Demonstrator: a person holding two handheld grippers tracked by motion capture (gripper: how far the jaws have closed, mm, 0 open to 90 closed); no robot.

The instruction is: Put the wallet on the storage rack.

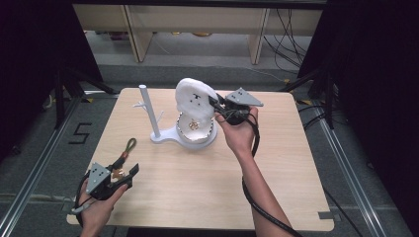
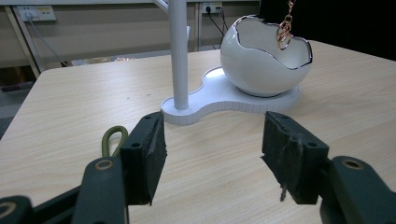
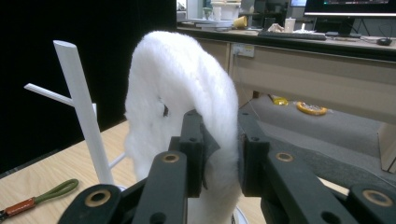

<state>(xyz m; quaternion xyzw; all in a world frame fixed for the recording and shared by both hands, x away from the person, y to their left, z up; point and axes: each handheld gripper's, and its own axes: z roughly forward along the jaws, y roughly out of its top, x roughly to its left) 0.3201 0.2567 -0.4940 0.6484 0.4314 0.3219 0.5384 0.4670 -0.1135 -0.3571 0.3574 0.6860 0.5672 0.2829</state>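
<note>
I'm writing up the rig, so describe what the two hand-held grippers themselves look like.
Both are black. The left hand-held gripper and the right hand-held gripper each carry a grey three-cornered plate on top and trail a black cable. Their jaws are blocky black pads, frayed at the edges, on arms with brass-coloured rivets. The person's forearms are bare, with no sleeves.

The right gripper (image 3: 219,154) is pinching a fluffy white plush piece (image 3: 182,93) beside a slim white branched stand (image 3: 84,112).

table (image 1: 207,182): light wood | on it: white stand (image 1: 168,137); green-looped strap (image 1: 127,148)
</note>
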